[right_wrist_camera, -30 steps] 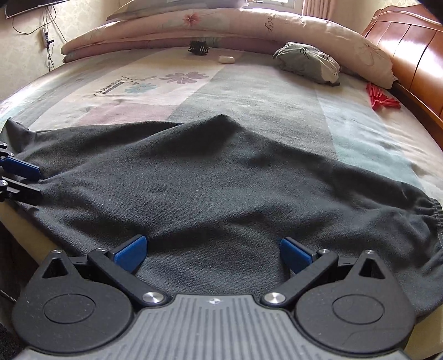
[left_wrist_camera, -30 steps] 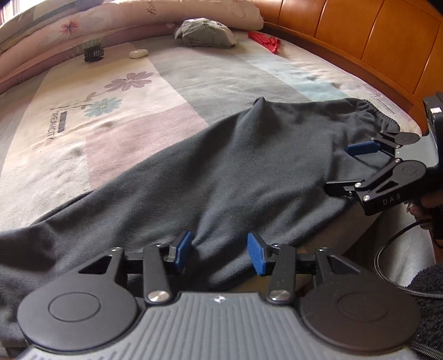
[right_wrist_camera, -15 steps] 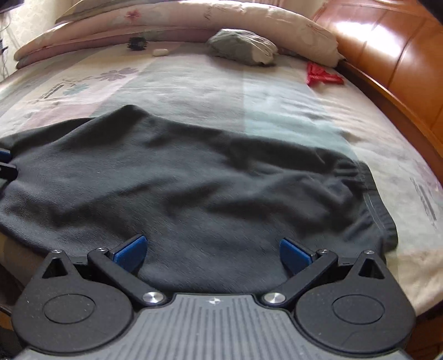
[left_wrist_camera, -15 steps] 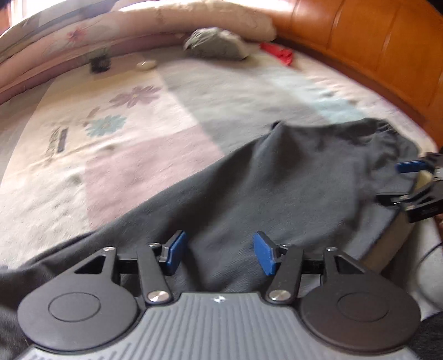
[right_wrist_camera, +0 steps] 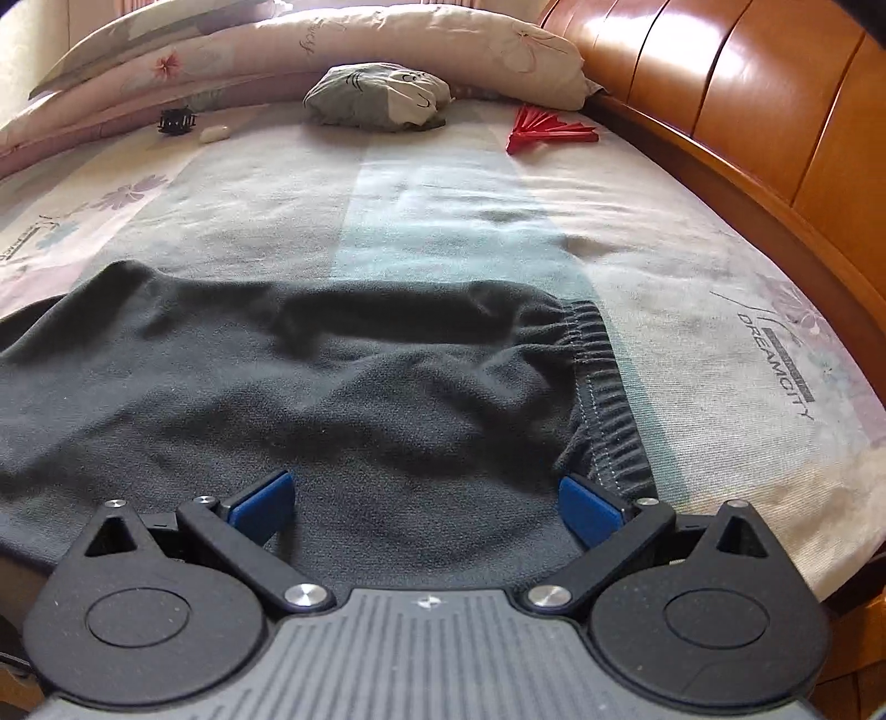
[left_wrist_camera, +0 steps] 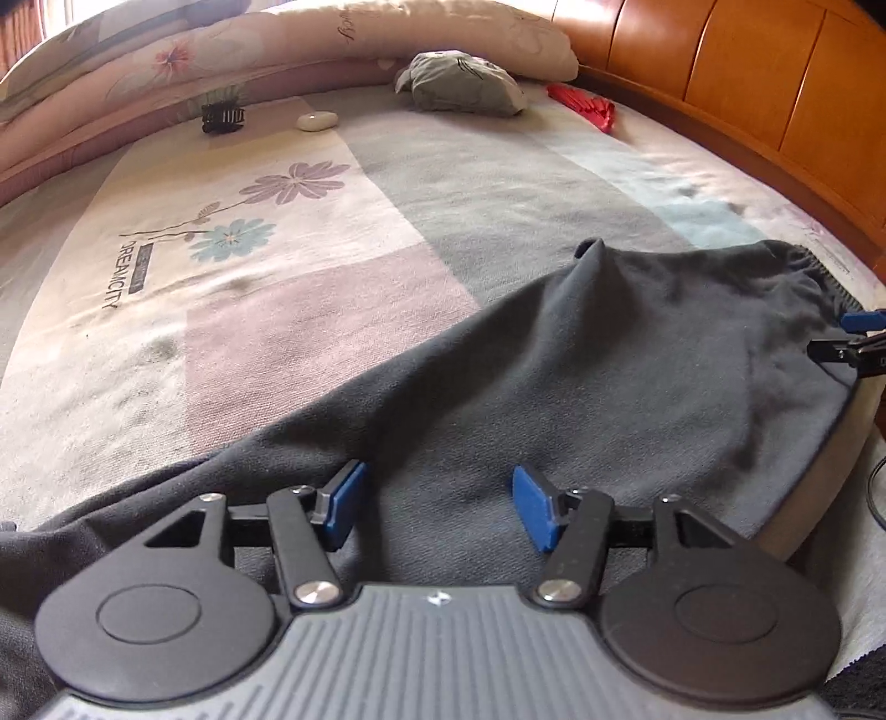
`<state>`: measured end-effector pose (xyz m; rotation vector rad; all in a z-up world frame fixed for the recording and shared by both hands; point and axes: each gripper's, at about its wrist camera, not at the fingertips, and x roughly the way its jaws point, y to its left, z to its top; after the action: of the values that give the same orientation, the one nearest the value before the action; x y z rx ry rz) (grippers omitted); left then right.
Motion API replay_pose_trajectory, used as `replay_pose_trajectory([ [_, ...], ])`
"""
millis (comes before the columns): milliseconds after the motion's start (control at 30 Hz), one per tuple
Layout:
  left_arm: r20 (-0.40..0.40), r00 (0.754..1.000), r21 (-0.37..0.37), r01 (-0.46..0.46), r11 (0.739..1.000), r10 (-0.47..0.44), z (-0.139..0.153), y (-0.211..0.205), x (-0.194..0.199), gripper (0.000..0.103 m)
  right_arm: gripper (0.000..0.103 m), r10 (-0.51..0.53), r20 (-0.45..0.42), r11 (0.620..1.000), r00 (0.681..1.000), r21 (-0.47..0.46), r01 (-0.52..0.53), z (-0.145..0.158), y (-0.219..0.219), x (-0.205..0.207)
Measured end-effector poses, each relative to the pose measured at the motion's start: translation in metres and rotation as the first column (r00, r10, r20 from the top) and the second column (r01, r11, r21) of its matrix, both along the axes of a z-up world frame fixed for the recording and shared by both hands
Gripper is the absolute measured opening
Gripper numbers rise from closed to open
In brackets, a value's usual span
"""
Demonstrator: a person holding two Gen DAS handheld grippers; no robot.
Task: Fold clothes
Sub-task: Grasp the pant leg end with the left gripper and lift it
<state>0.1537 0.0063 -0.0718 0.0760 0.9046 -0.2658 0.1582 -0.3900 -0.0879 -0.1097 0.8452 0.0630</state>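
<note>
Dark grey trousers lie spread along the near edge of the bed, legs running off to the left. Their elastic waistband sits at the right end. My left gripper is open just above the leg fabric, nothing between its blue pads. My right gripper is open wide over the waist area, its right pad close beside the waistband. The right gripper's fingertips also show at the right edge of the left wrist view, by the waistband.
The bedsheet has flower prints and lettering. Far across the bed lie a grey folded garment, a red fan, a black hair clip and a small white object. Pillows line the back; a wooden headboard runs along the right.
Both grippers have shifted to the right along the trousers. The right one now sits at the waistband end instead of mid-garment. Both stay open.
</note>
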Motion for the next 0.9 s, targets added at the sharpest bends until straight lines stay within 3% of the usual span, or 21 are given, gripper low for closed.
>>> replay_pose_trajectory([
  [167,0.046,0.998,0.005,0.038,0.999,-0.038,0.012,-0.011,0.008,0.059,0.103,0.027,0.06,0.999,0.998,0.03,-0.028,0.012,0.029,0.01],
  [367,0.092,0.988,-0.045,0.13,0.991,-0.125,0.002,-0.031,0.003,0.06,0.103,0.056,0.012,0.998,0.998,-0.011,-0.056,-0.01,0.076,0.02],
  [433,0.05,0.994,-0.067,0.101,0.993,-0.098,-0.006,-0.024,0.004,0.058,0.103,0.028,0.042,0.999,0.999,0.021,-0.029,-0.013,0.072,0.012],
  [500,0.057,0.994,-0.089,0.1,0.991,-0.095,-0.004,-0.018,0.001,0.059,0.103,0.013,0.039,0.998,0.999,0.063,-0.016,-0.013,0.064,0.007],
  [700,0.042,0.993,-0.043,0.111,0.993,-0.109,0.002,-0.026,-0.001,0.06,0.103,0.001,-0.003,0.996,1.0,0.094,-0.001,-0.009,0.065,-0.008],
  [767,0.042,0.989,-0.032,0.141,0.989,-0.14,0.004,-0.034,-0.002,0.06,0.103,0.026,0.003,0.998,1.0,0.063,-0.026,-0.01,0.073,-0.016],
  [900,0.069,0.971,-0.015,0.23,0.973,-0.228,0.013,-0.053,-0.006,0.057,0.103,0.047,0.027,0.982,0.999,0.18,-0.051,0.0,0.064,-0.03],
])
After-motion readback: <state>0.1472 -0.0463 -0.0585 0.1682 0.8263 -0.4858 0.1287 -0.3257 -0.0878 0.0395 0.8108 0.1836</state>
